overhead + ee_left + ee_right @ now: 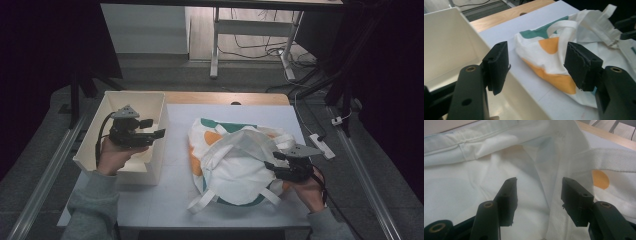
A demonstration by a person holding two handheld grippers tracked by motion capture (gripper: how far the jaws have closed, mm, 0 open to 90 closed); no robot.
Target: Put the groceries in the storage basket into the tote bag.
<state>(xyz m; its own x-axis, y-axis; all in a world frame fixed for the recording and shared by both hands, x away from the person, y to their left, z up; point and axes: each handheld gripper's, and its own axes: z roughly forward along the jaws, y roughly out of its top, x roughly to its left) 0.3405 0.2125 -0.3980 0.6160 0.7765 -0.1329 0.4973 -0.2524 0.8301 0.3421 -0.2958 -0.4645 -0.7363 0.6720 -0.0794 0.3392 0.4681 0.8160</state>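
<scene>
A white tote bag (235, 165) with orange and green patches lies crumpled in the middle of the table, its straps loose. My left gripper (154, 128) hangs over the right wall of a white bin (150, 100) and points toward the bag. In the left gripper view its jaws (536, 65) stand open with nothing between them, the bag (549, 45) ahead. My right gripper (272, 160) sits at the bag's right side, pointing left into the cloth. In the right gripper view its jaws (539, 195) stand apart over the bag's white fabric (474, 182), a fold running between them.
The bin (446, 45) stands at the table's left edge, its inside bare where visible. A white mat (175, 200) covers the table, with a wooden strip (225, 97) at the far edge. A power strip (320, 145) and cables lie on the floor to the right.
</scene>
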